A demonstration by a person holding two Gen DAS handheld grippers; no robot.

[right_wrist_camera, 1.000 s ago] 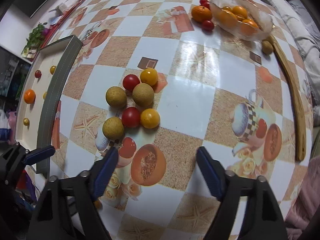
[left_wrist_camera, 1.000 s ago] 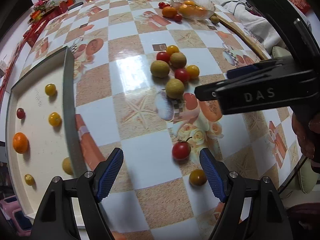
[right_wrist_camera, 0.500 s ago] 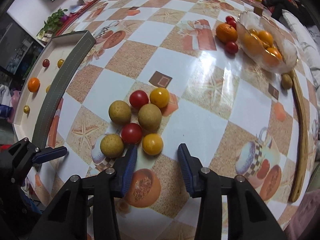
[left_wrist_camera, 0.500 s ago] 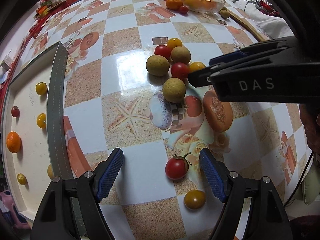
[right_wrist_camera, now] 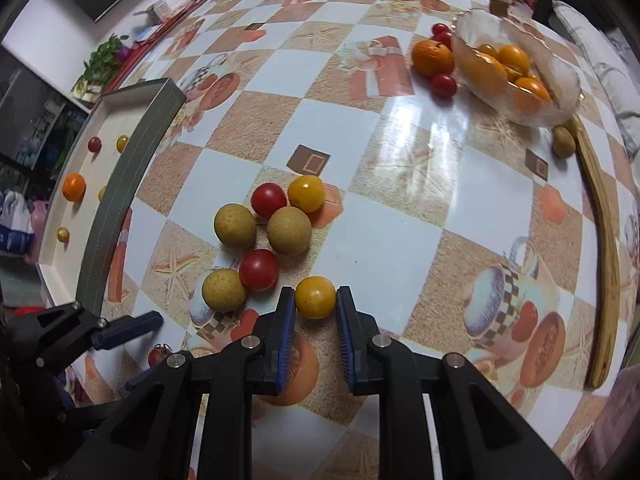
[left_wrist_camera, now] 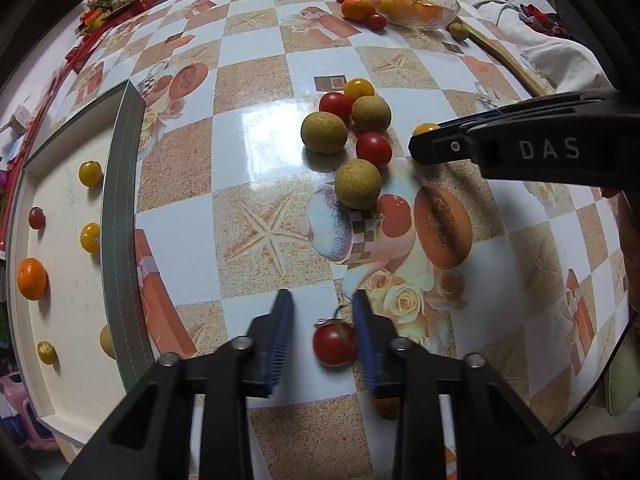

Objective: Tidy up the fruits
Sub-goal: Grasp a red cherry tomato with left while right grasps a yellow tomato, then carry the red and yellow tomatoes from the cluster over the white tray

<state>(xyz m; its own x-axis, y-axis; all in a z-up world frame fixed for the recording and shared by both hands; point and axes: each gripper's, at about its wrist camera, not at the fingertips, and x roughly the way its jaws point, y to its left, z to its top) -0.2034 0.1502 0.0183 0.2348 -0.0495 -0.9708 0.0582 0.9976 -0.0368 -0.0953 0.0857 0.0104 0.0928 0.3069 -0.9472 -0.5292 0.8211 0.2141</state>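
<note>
Fingers of the left gripper [left_wrist_camera: 322, 322] are partly spread around a stemmed red tomato [left_wrist_camera: 334, 344]; the right-hand one touches or nearly touches the fruit, while a clear gap remains on the other side, so nothing is pinched yet. That tomato sits on the surface between the blue pads, slightly right of centre, so closing should probably push it a little leftward before it seats. Left of it, the white tray [left_wrist_camera: 120, 216] already carries several small fruits and looks like the destination, lying to the left gripper's own left and nearer to it than to the other arm.

Further right, the right gripper [right_wrist_camera: 316, 304] has its fingers drawn in against a yellow tomato [right_wrist_camera: 315, 297], both pads apparently in contact, the fruit resting on the surface at the very tips. Just ahead and left of it lies the loose cluster of fruit [right_wrist_camera: 288, 230]. A glass bowl [right_wrist_camera: 560, 80] of oranges stands well apart at the far right.
</note>
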